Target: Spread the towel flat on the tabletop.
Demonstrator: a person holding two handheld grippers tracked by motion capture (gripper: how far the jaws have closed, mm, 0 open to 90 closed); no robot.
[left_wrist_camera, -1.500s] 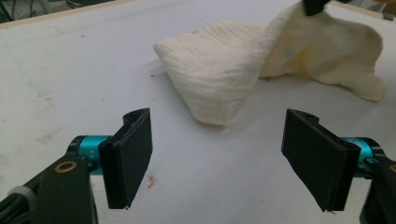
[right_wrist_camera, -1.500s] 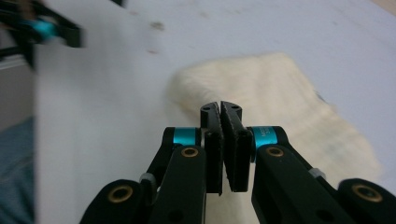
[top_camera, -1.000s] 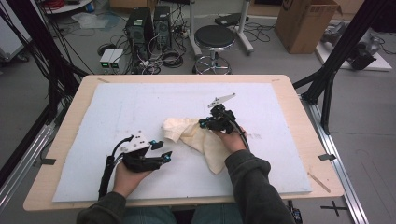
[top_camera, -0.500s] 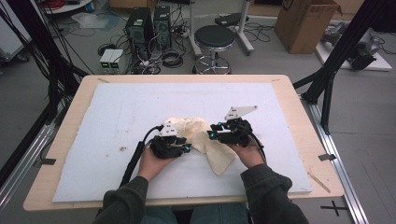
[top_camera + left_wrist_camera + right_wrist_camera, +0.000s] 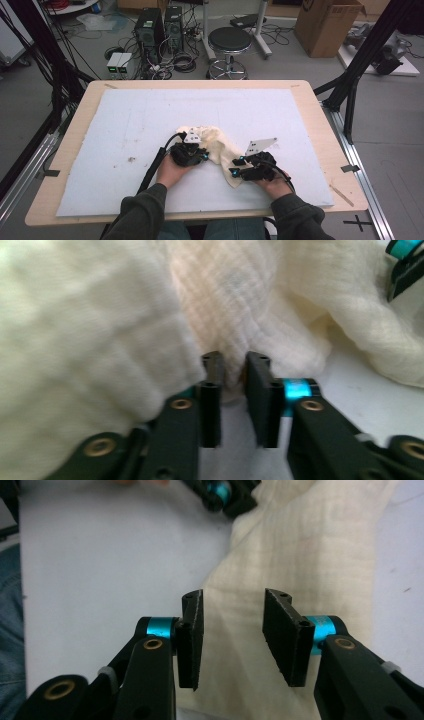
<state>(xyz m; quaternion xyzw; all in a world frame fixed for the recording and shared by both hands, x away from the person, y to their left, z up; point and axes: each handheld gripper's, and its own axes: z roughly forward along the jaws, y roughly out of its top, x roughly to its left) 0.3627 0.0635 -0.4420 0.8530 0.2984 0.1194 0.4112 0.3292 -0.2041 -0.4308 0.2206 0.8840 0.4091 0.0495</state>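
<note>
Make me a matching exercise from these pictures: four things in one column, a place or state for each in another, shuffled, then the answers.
Things:
1. left hand-held gripper
2. right hand-held gripper
3. cloth
4. stool

Places or states:
A. on the floor beyond the table
B. jaws apart over a cloth edge
C. crumpled on the white mat
D. jaws nearly shut, pinching a fold

Pairs: 1-D, 2-B, 3-C, 4-A

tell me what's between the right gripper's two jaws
A strip of the cream cloth lies on the mat between the right gripper jaws, which have just been opening, not pressing it; the right gripper view shows this.
</note>
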